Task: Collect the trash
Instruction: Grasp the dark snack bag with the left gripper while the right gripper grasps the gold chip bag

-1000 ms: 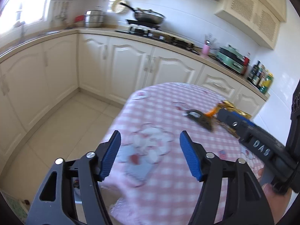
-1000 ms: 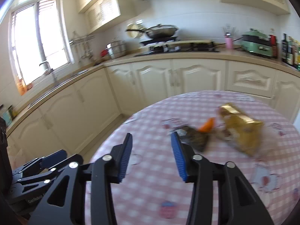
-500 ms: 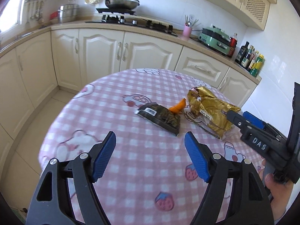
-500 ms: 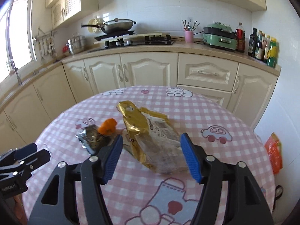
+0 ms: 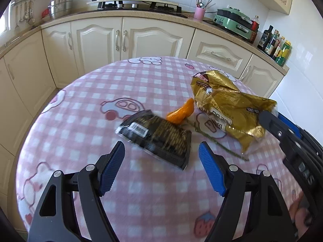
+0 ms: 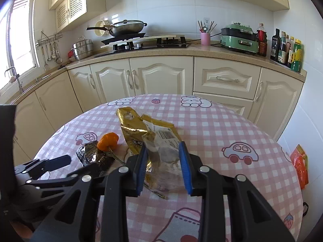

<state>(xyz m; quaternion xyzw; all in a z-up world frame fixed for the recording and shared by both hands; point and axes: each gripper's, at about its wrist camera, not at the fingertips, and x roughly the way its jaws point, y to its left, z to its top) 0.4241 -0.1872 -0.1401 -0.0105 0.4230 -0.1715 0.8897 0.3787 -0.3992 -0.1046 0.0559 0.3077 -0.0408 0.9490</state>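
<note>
Right tongs (image 6: pixel 163 166) are closing around the gold bag (image 6: pixel 149 133); left tongs (image 5: pixel 161 173) stand apart, empty.
Your pads may catch only thin foil, so the bag can slip out on the tabletop (image 6: pixel 222 125).

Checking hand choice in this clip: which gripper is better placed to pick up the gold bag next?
Right. The right gripper already straddles the near end of the gold bag, jaws closing on it. The left gripper is open, short of the black wrapper, well aside from the bag.
</note>
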